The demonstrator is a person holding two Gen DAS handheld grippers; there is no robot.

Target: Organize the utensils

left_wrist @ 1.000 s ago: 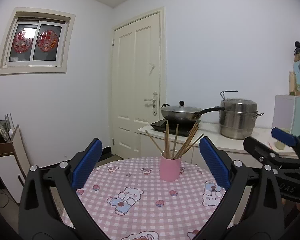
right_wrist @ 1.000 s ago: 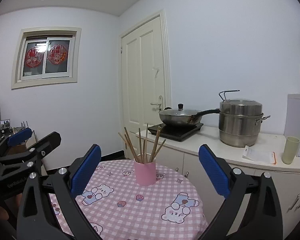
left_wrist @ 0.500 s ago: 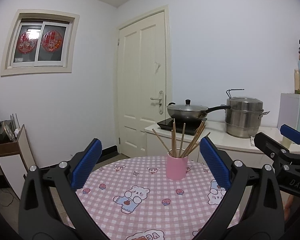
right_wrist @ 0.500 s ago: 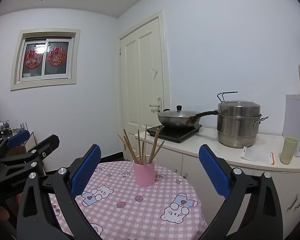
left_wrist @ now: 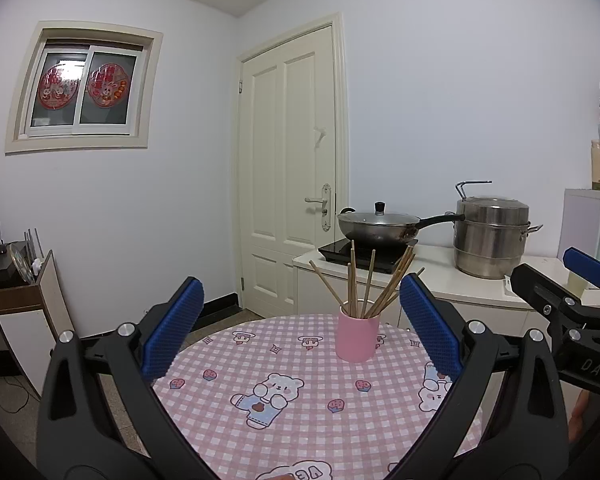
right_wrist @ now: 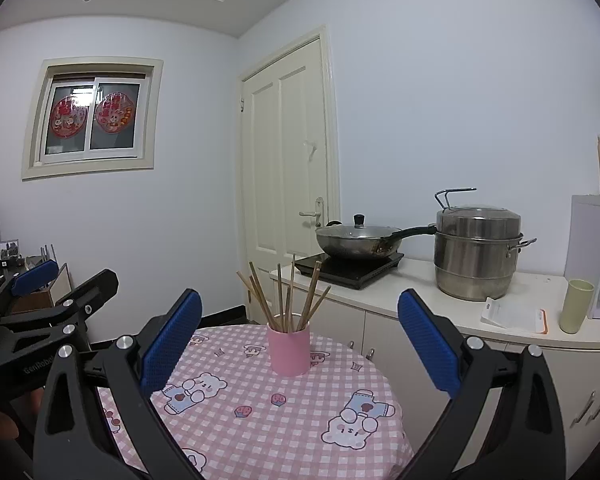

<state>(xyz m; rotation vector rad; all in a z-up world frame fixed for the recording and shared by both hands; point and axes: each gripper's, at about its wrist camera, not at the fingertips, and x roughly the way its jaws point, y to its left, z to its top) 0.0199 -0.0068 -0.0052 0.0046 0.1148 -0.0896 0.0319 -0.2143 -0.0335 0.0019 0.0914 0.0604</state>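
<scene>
Pink ceramic cup [left_wrist: 358,338] full of wooden chopsticks [left_wrist: 365,285] is standing upright on the round table [left_wrist: 308,412] covered in a pink checked cloth printed with bears, toward its far side. Compared with a second ago, the cup is sitting lower and more to the right in the left wrist view, and more of the ceiling is showing there; in the right wrist view the scene is shifting only slightly, the cup staying near the centre.

The left gripper [left_wrist: 300,330] is hovering above the near part of the table with its blue-padded fingers [left_wrist: 173,330] spread wide, gripping nothing, as before. The right gripper [right_wrist: 298,344] is likewise holding its blue pads [right_wrist: 429,344] far apart and empty, the cup showing between them but well beyond. Each gripper is appearing at the edge of the other's view.

Behind the table, a lidded steel wok [right_wrist: 358,238] is resting on a black induction hob [right_wrist: 350,266] on the white counter [right_wrist: 420,304], beside a stacked steel steamer pot [right_wrist: 478,254] and a pale green cup [right_wrist: 576,306].

The near edge of the table is being cut off by the gripper bodies in both views. The lower ends of the chopsticks are hidden inside the cup, so their number is hard to tell. Only slivers of a hand are showing at the frame edges.
</scene>
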